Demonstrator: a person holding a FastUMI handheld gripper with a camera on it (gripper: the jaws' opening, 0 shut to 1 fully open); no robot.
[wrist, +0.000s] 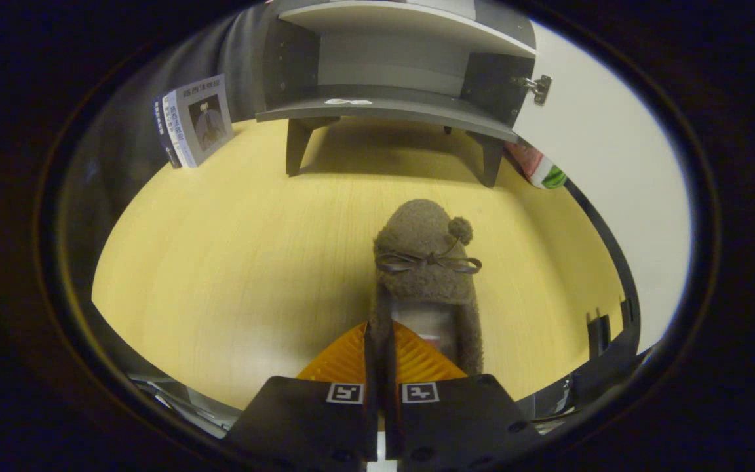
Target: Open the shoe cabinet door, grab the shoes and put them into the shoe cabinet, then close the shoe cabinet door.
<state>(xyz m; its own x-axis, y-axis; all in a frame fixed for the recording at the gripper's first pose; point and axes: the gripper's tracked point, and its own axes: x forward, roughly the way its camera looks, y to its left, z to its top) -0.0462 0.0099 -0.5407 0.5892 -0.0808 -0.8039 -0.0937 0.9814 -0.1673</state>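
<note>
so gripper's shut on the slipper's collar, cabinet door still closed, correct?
Not the door: the shoe cabinet stands open, its white door swung out to the side, as the gripper view shows. The gripper is shut on the collar of the brown slipper.

Slipper (426, 262) before cabinet (390, 85)

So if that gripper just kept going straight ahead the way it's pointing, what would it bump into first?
Probably nothing new: the gripper looks shut on the side wall of the brown fuzzy slipper, which would travel with it. Beyond lies bare yellow table, then the open shoe cabinet, though depth is hard to judge.
</note>
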